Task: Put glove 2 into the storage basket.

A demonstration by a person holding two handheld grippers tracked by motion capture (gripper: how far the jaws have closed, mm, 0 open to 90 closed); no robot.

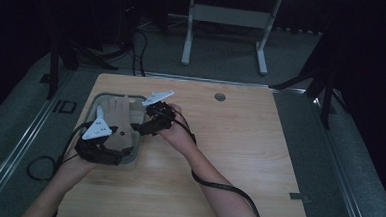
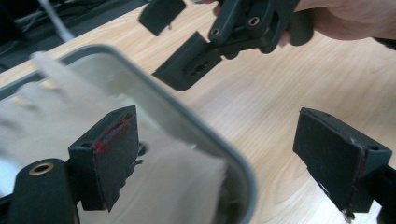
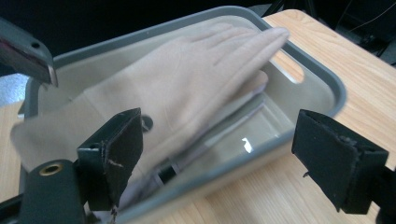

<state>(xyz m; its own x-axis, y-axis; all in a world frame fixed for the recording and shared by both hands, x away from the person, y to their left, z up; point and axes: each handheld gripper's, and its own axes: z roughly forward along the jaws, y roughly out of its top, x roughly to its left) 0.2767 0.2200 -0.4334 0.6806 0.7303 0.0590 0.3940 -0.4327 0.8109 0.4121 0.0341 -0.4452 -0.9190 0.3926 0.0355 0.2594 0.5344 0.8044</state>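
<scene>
We see a pair of soft beige fabric gloves point(image 3: 187, 84) lying flat, one on the other, in a shallow grey plastic tray point(image 3: 322, 74) with rounded corners, at the left of a pale wood-grain table point(image 1: 239, 141). The left gripper point(image 1: 110, 143) and right gripper point(image 1: 145, 126) hover at the tray's near end and right rim, jaws spread wide and holding nothing, which suggests to us that the gloves are now placed. The black jaw pads look matte and scuffed
</scene>
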